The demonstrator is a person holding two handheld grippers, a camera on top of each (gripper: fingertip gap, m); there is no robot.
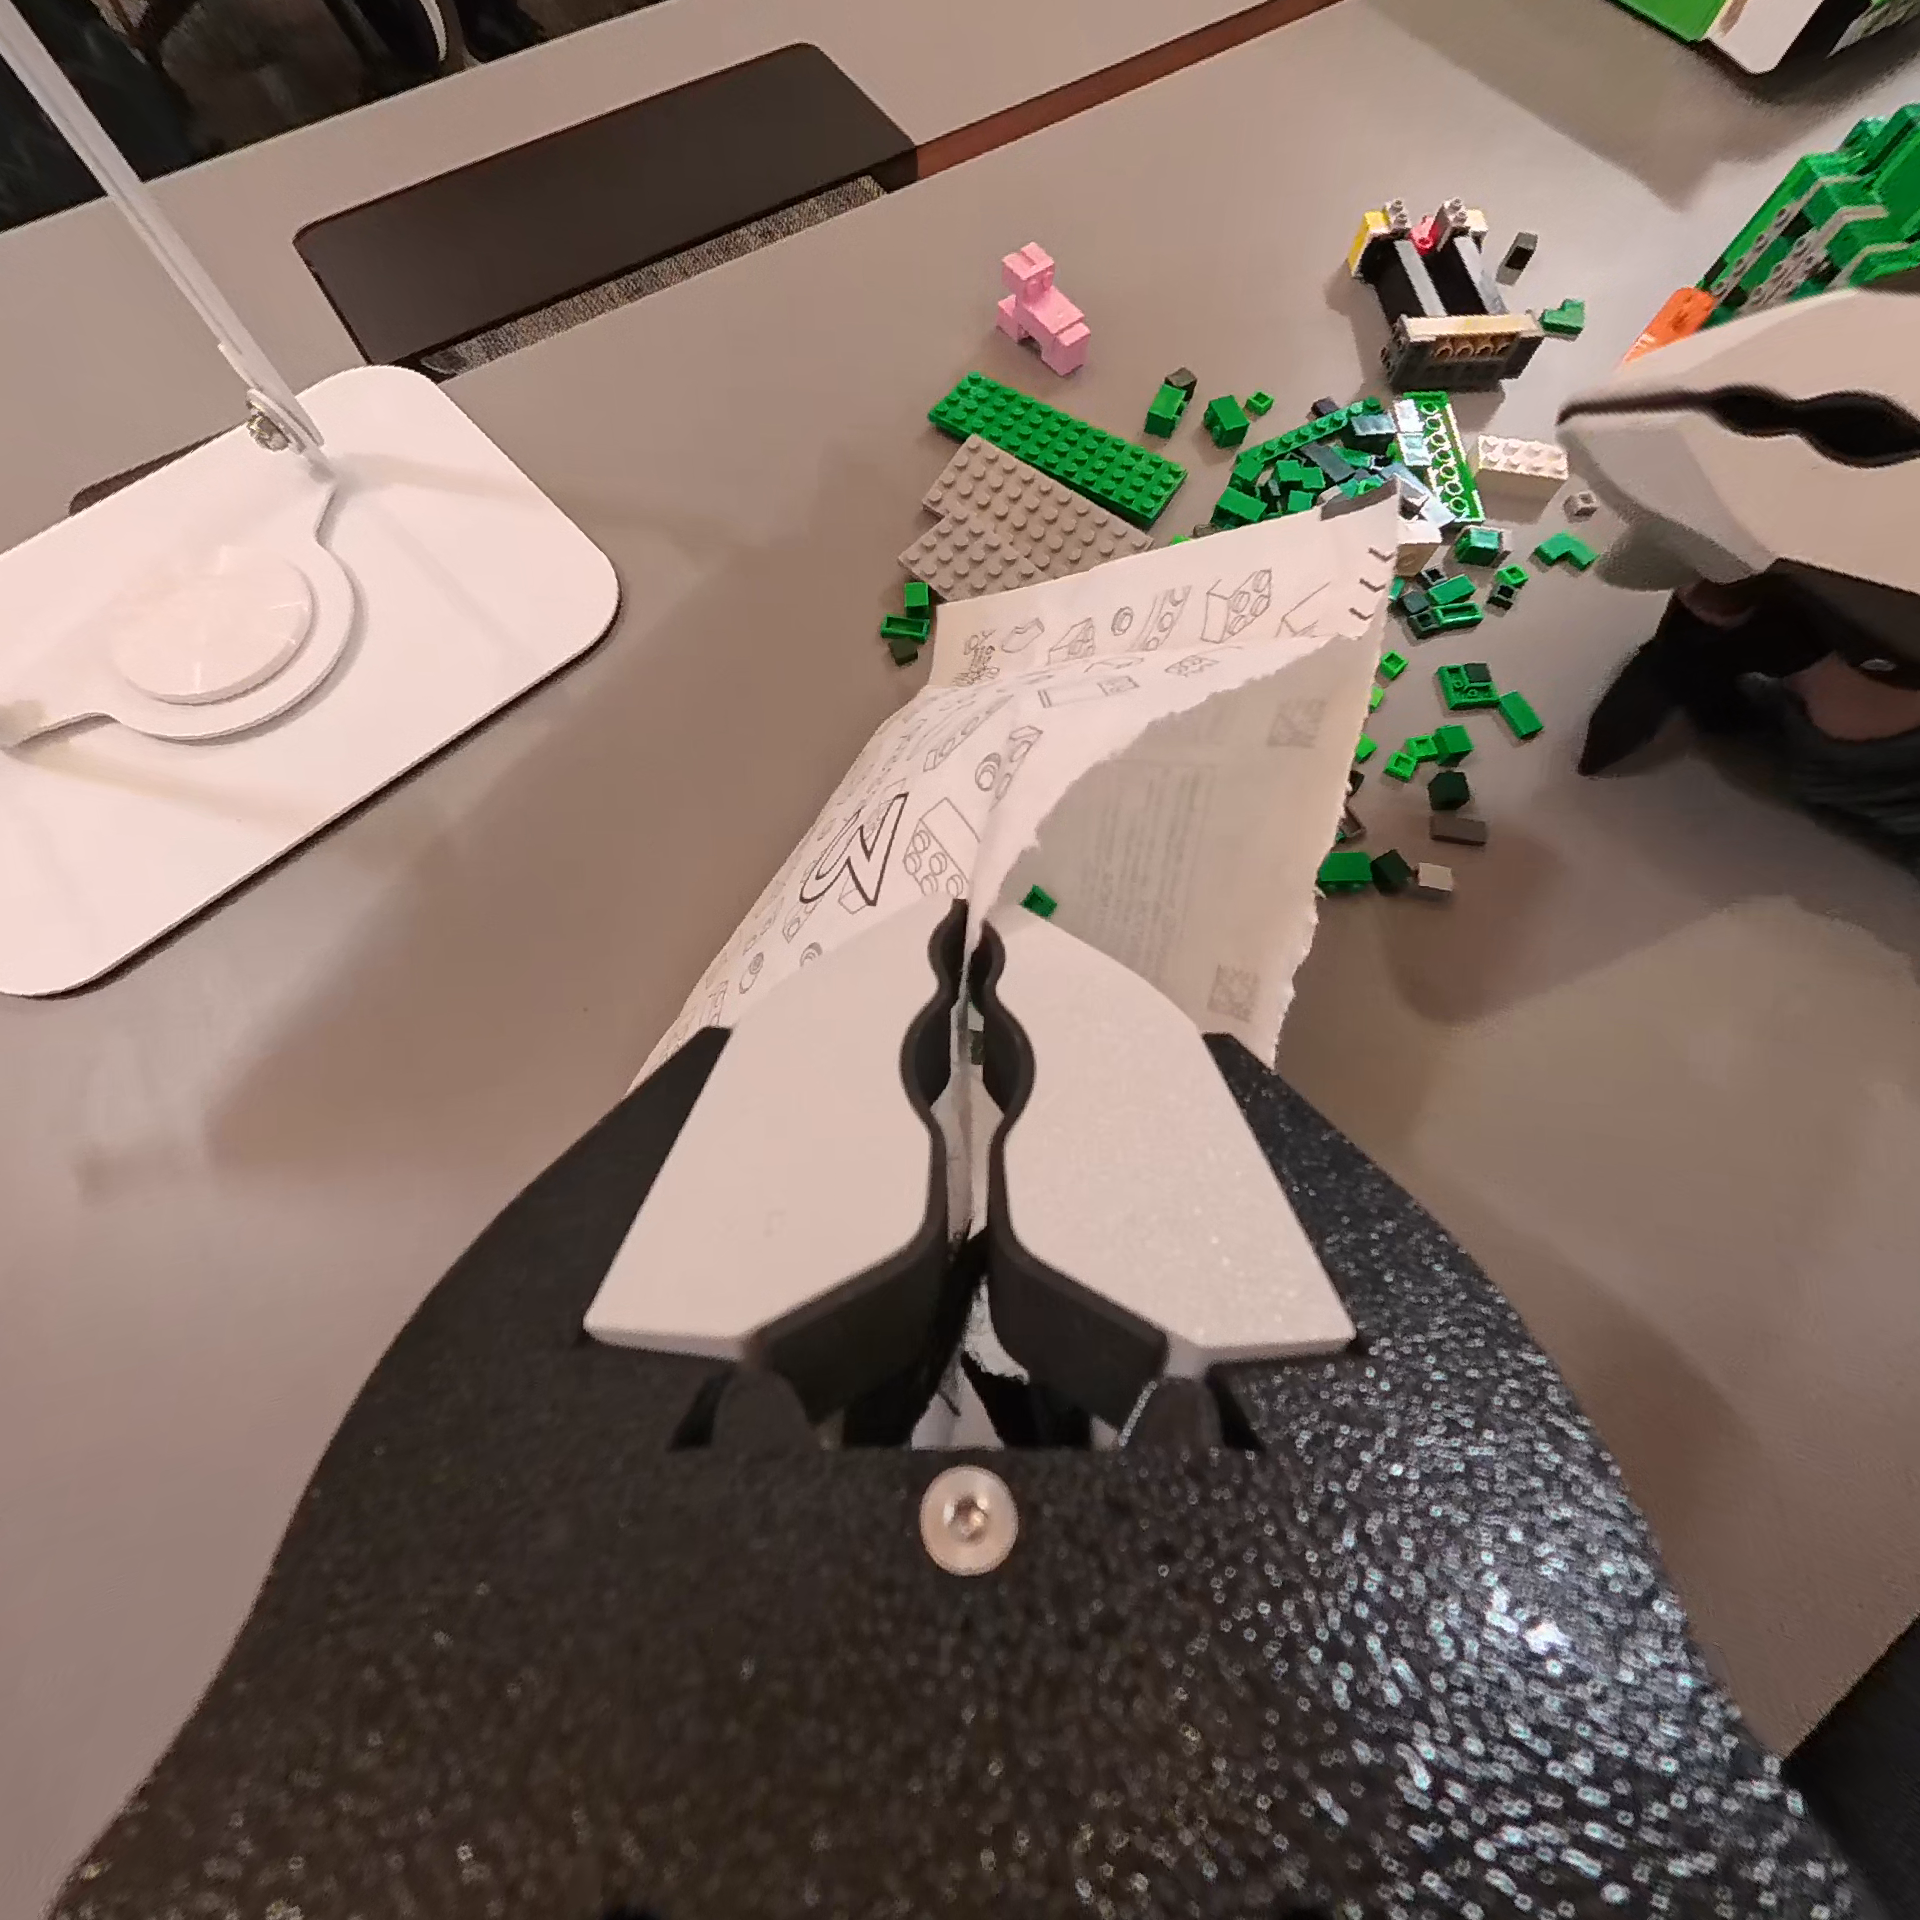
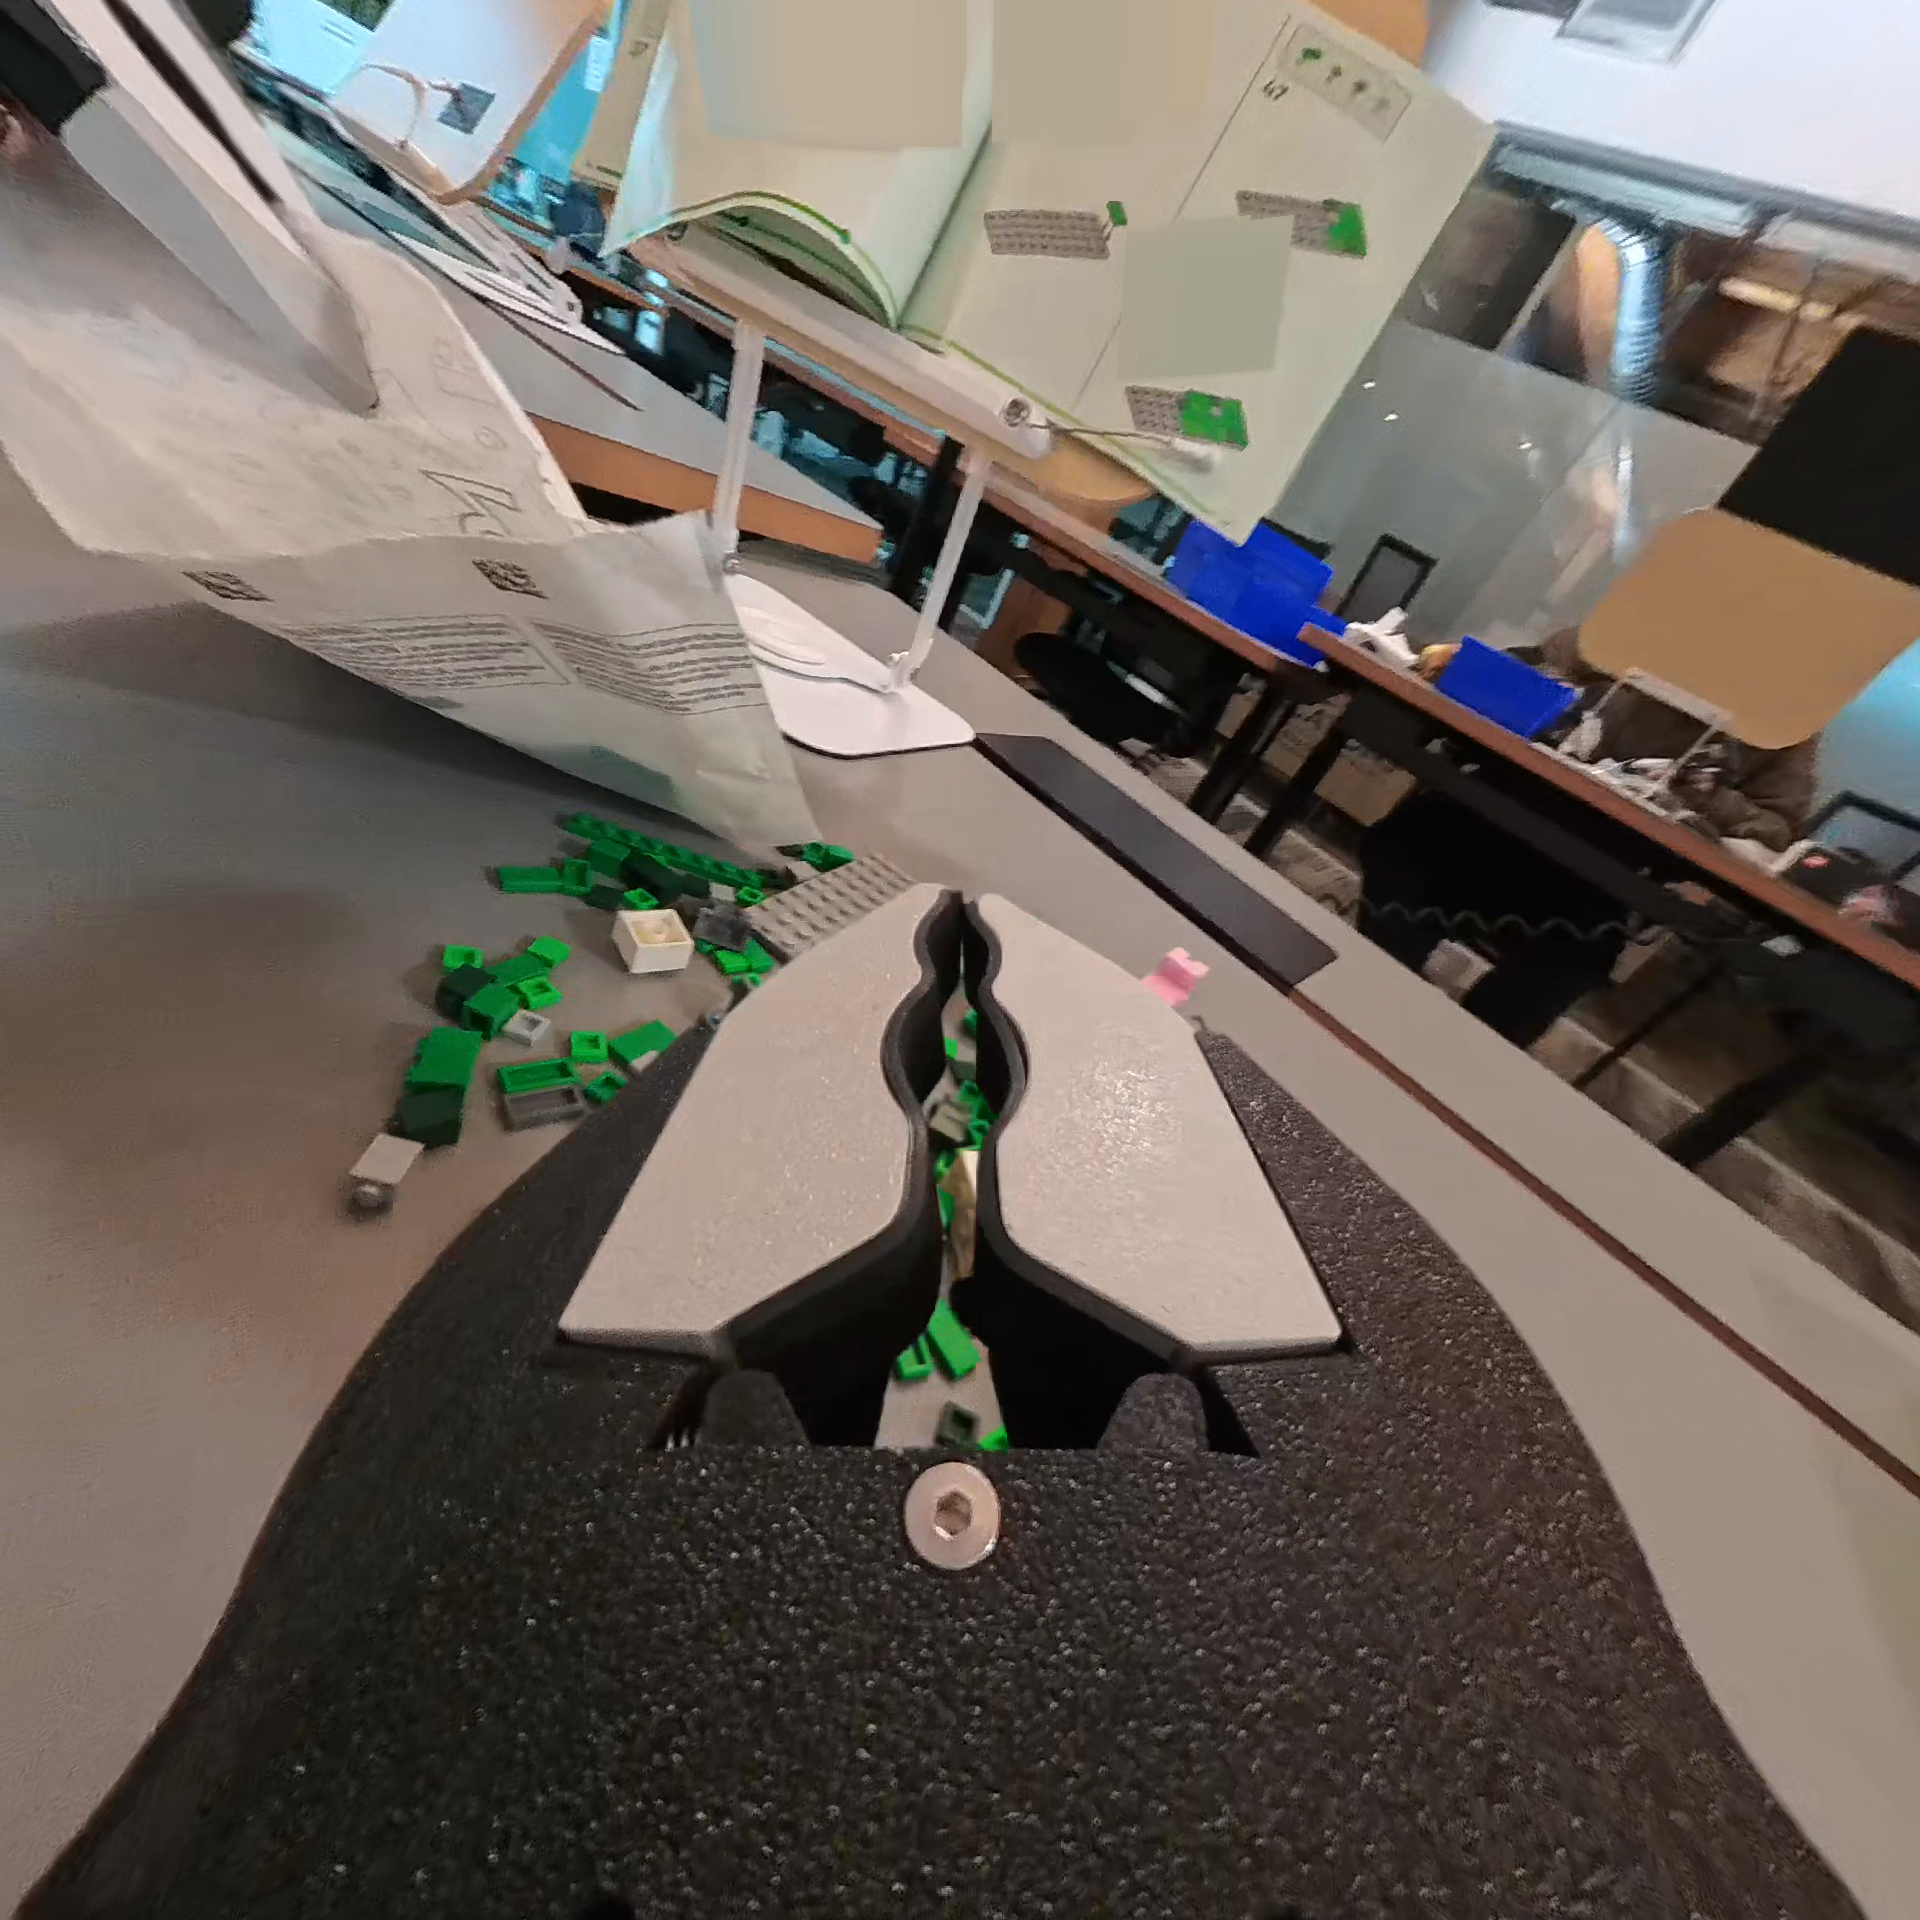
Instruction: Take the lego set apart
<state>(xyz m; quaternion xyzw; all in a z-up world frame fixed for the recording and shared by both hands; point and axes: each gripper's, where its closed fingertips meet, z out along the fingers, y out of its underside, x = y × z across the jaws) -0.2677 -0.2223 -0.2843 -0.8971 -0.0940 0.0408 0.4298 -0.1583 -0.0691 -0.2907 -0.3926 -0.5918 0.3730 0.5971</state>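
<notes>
Our left claw (image 1: 968,920) is clamped on a torn white paper bag (image 1: 1122,727) that lifts off the counter (image 1: 520,1091) just ahead of it. Our right claw (image 2: 961,914) is closed on nothing. Loose green lego pieces (image 2: 499,1013) lie left of and beneath it, beyond the bag's far end.

A grey table (image 2: 208,1039) with a dark inset panel (image 2: 1153,842) is seen in the foreground; at two o'clock, long brown-edged desks (image 2: 1558,717) carrying blue bins (image 2: 1507,686) are ranged before a glass partition (image 2: 1475,468); a white wall (image 2: 1714,83) is glimpsed at one o'clock.
</notes>
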